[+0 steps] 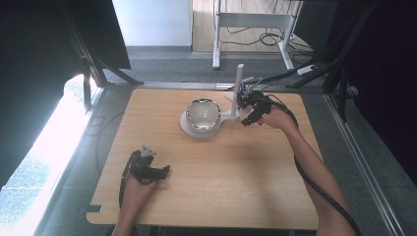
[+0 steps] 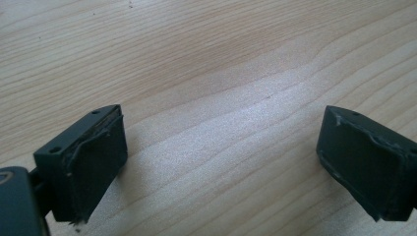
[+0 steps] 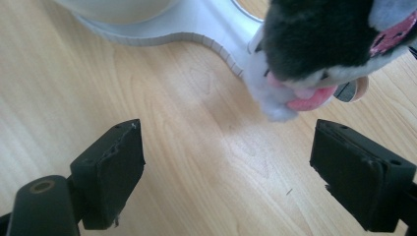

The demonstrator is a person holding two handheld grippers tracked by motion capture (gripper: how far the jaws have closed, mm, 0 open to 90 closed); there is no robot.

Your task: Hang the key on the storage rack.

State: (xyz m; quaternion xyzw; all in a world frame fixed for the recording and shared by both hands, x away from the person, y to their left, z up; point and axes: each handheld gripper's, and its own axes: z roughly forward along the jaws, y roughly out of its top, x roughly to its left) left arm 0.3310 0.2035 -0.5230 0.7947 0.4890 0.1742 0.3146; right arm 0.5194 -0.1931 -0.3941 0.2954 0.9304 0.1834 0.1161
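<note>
Your wooden table (image 1: 211, 187) carries a white stand (image 1: 196, 129) near its far middle, with a flat round base, a neck running right, and an upright post (image 1: 238, 81). A shiny bowl (image 1: 202, 112) sits on the round base.

Just past your right gripper (image 3: 226, 172) is a small black-and-white plush toy (image 3: 314, 44) with pink patches; it lies by the stand's neck, possibly resting on it, though the close view is too cropped to be sure. Your right gripper's jaws are spread wide with nothing between them, the toy just ahead.

Your left gripper (image 2: 221, 162) rests at the near left of the table, well apart from the stand, jaws likewise parted over bare wood.

The toy should be light, soft and squashy. Take it across the dark body rather than the fluffy white edge, which would likely slip free.
</note>
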